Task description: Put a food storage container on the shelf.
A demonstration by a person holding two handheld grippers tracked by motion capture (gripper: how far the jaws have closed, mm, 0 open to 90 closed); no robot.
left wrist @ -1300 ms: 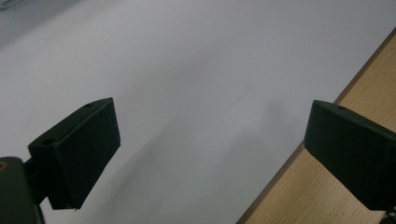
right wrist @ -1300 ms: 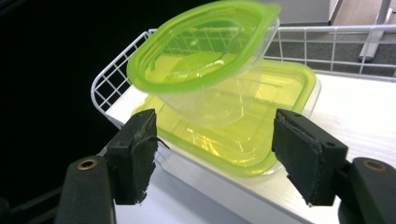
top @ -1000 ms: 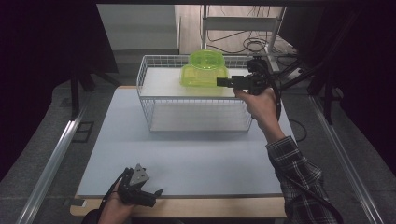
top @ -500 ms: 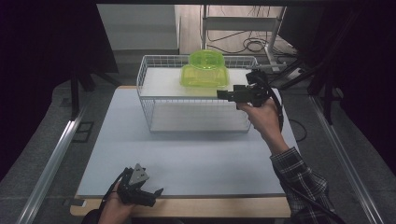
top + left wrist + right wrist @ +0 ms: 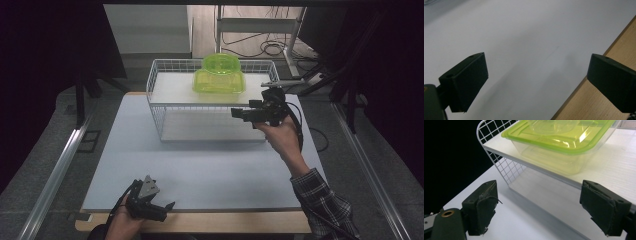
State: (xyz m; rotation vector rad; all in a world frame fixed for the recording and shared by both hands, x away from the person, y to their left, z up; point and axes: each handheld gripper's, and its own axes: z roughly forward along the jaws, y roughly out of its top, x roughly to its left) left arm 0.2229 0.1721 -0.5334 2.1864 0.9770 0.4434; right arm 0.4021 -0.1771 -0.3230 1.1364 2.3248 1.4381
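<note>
A lime-green square lidded container (image 5: pixel 219 83) stands on the upper white shelf of a white wire rack (image 5: pixel 159 75), with a round green tub (image 5: pixel 221 62) stacked on it. My right gripper (image 5: pixel 238 114) hovers in front of the rack's right end, pointing left, below the shelf level. Its jaws have just been opening and nothing is between them. In the right gripper view the container (image 5: pixel 564 147) sits apart, above the open right gripper (image 5: pixel 539 207). My left gripper (image 5: pixel 163 207) rests open near the table's front edge; the left gripper (image 5: pixel 536 82) spans bare mat.
A white mat (image 5: pixel 200 165) covers the table, with a wooden rim (image 5: pixel 589 105) along the front. The rack's lower shelf (image 5: pixel 554 200) is bare. Metal rails run along both sides, and cables and a stand lie behind the rack.
My right gripper has drawn back from the green container, toward the front and downward, with its jaws wider apart. The container stays on the shelf. The left gripper has not moved.
</note>
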